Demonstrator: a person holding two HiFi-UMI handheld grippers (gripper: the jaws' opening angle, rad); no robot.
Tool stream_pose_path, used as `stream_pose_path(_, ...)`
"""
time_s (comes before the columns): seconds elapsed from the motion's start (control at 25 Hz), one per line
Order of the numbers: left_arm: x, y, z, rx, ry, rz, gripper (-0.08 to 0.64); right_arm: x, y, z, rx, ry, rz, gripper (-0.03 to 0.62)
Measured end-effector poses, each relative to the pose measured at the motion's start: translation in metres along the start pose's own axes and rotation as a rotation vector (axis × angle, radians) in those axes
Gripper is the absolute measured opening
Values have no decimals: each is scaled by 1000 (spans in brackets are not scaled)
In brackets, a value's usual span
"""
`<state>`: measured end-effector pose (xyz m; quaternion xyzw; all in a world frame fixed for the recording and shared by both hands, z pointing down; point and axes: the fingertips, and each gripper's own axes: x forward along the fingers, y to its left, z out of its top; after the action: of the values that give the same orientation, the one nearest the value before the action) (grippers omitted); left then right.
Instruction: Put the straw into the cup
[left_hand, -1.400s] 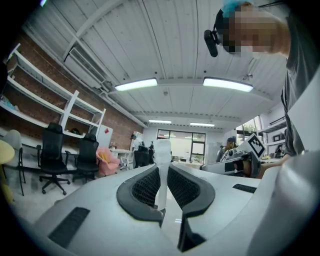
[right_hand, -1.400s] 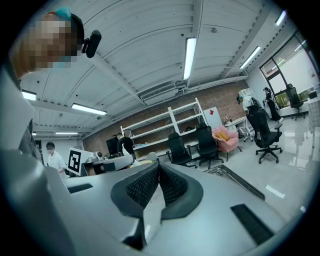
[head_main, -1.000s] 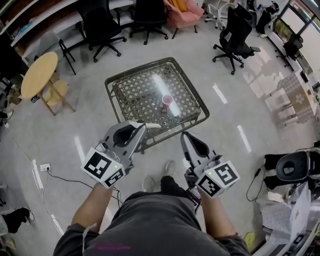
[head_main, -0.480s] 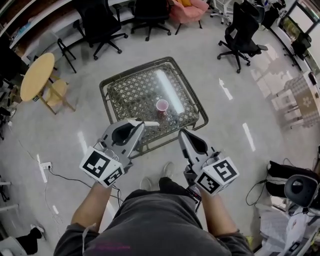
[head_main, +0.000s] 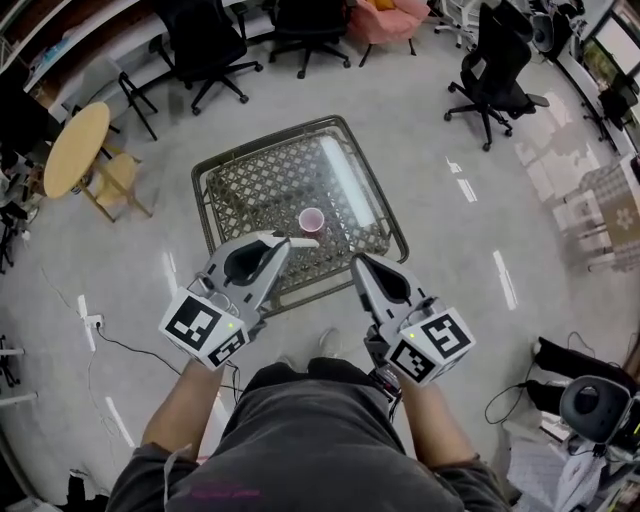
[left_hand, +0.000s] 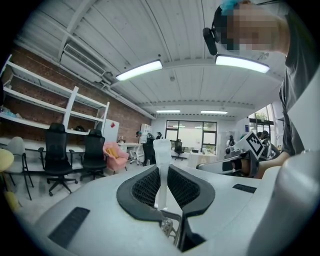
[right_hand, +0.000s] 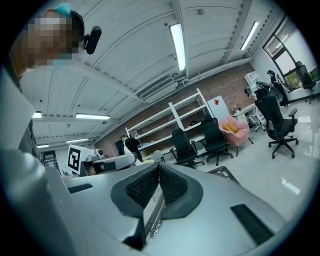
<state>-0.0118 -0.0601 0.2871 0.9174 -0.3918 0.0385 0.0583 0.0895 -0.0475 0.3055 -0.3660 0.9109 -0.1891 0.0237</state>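
A pink cup (head_main: 311, 219) stands upright on the glass top of a low wicker-framed table (head_main: 224, 176). My left gripper (head_main: 283, 243) is shut on a white straw (head_main: 300, 242), which pokes out past the jaws toward the table's near edge. In the left gripper view the straw (left_hand: 162, 150) stands up between the pads of the left gripper (left_hand: 162, 172). My right gripper (head_main: 357, 262) is held level beside it, at the table's near right corner. Its jaws are shut with nothing between them, as the right gripper view shows (right_hand: 159, 167). Both grippers are short of the cup.
Black office chairs (head_main: 205, 45) and a pink armchair (head_main: 390, 15) stand beyond the table. A round wooden table (head_main: 75, 145) is at the left. A socket strip with its cable (head_main: 90, 325) lies on the floor at the lower left. The person's feet (head_main: 328, 343) are near the table's front edge.
The table and cup have come nearer to both grippers in the head view. The straw stays in the left gripper; the right jaws stay shut.
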Motion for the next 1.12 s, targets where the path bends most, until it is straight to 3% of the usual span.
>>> stream_pose_path(0.28,28,0,-7,-1,17,30,51,-1,-36,5,5,5,12,14)
stream_pose_path(0.56,42,33,-11,-30,56,48,51,19,-47,10,28,41,5,14)
stream_pose_path(1.12,77,93,-73,-105,128,21,51,71,-80,-23,55,143,-45,14)
